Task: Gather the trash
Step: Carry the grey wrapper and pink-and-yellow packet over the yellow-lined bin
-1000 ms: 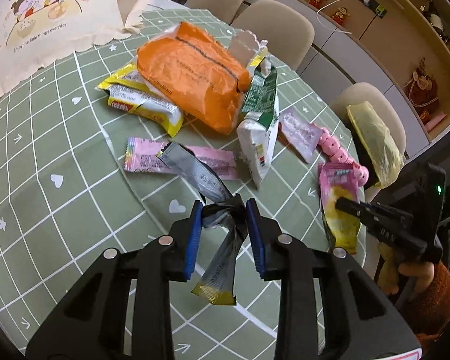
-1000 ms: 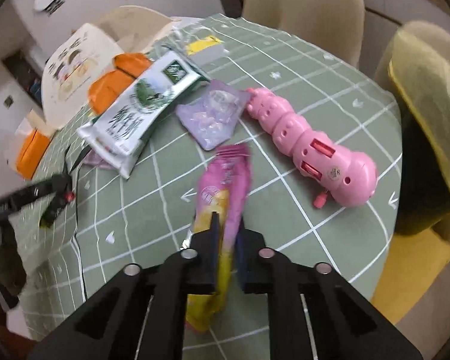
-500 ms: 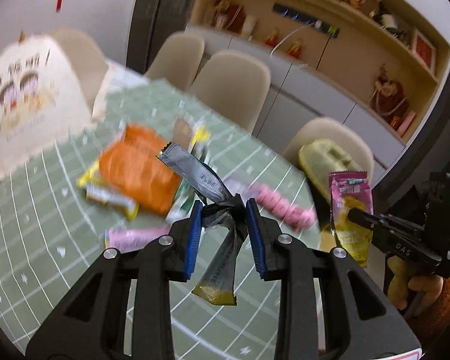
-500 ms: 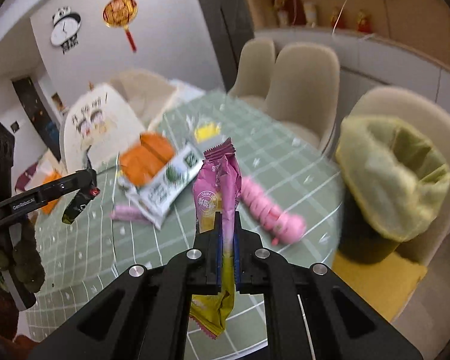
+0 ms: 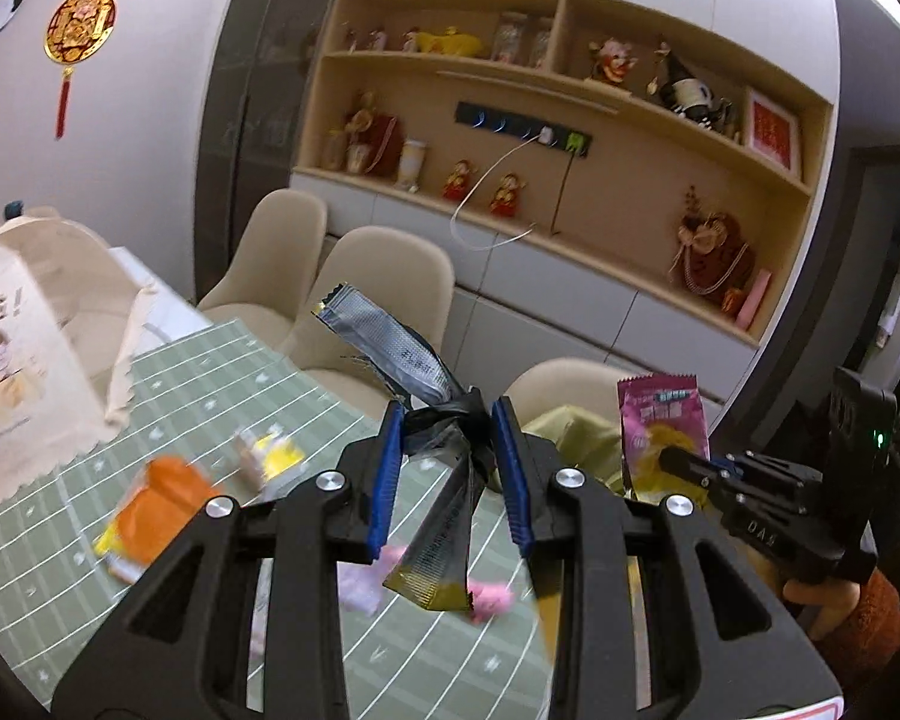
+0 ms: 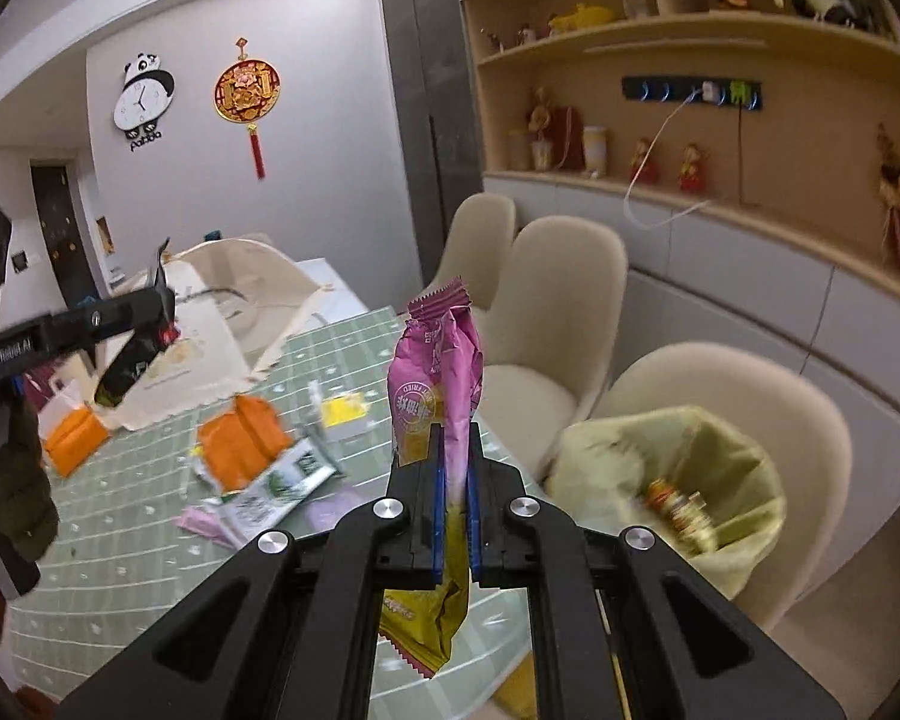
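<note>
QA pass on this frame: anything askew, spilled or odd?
Litter, not spills: wrappers such as the orange bag and green-white pack lie strewn on the table. Both grippers hold wrappers in the air: left gripper a crumpled grey one, right gripper a pink one. Nothing looks damaged.

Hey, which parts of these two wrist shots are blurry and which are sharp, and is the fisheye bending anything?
Left wrist view: the left gripper and its grey wrapper are sharp; the table litter is motion-smeared; shelf edges bow. Right wrist view: the right gripper and pink wrapper are crisp; the orange packet and lined bin are smeared; corners vignette black.
</note>
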Demonstrator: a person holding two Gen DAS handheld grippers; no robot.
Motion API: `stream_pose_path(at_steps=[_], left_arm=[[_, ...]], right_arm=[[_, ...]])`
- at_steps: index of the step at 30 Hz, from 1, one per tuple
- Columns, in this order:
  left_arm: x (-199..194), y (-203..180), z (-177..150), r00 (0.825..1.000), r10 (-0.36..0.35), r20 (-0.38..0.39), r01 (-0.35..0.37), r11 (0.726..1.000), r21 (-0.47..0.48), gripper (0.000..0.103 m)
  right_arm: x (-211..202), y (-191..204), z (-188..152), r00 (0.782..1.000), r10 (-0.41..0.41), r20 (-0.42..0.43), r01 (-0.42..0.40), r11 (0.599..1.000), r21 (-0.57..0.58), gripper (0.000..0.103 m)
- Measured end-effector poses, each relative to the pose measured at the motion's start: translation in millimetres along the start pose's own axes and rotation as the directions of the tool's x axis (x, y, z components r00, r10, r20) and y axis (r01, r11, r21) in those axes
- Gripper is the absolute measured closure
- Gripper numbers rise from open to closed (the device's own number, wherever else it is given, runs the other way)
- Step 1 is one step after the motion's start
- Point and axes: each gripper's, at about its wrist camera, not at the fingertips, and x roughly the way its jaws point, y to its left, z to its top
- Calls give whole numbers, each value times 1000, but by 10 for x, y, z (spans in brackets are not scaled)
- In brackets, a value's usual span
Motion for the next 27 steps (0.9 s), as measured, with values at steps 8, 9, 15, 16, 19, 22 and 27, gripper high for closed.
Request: stream_pose_path(at_steps=[8,9,15,16,19,22,27], left_arm=[[773,-497,119,995,-90,-52,90,996,-17,75],[867,-581,117,994,-95,-58,95,995,-7,75],[1352,-942,29,988,-106,-109,110,994,26,75],[1428,-968,1,987,-106,-123,110,994,28,75],[1717,-1080,-60,979,-108,-173,113,993,21,75],[1983,-1258,-93,972,-115,-206,123,992,28,75],[2398,-1525,-220,958,-133,-253,146,989,34,75]], right_arm=[[-93,-734,62,996,-89,31,87,995,48,96],[-93,-820,55,995,-97,31,95,994,56,96],[27,-1427,8,992,-125,29,121,986,111,96],[46,-1489,1,992,-126,28,122,986,117,96],[120,-1737,-22,991,-128,26,123,982,140,96],[182,-2016,-44,991,-132,22,127,979,161,96],[256,-2377,-81,990,-139,16,134,975,176,96]])
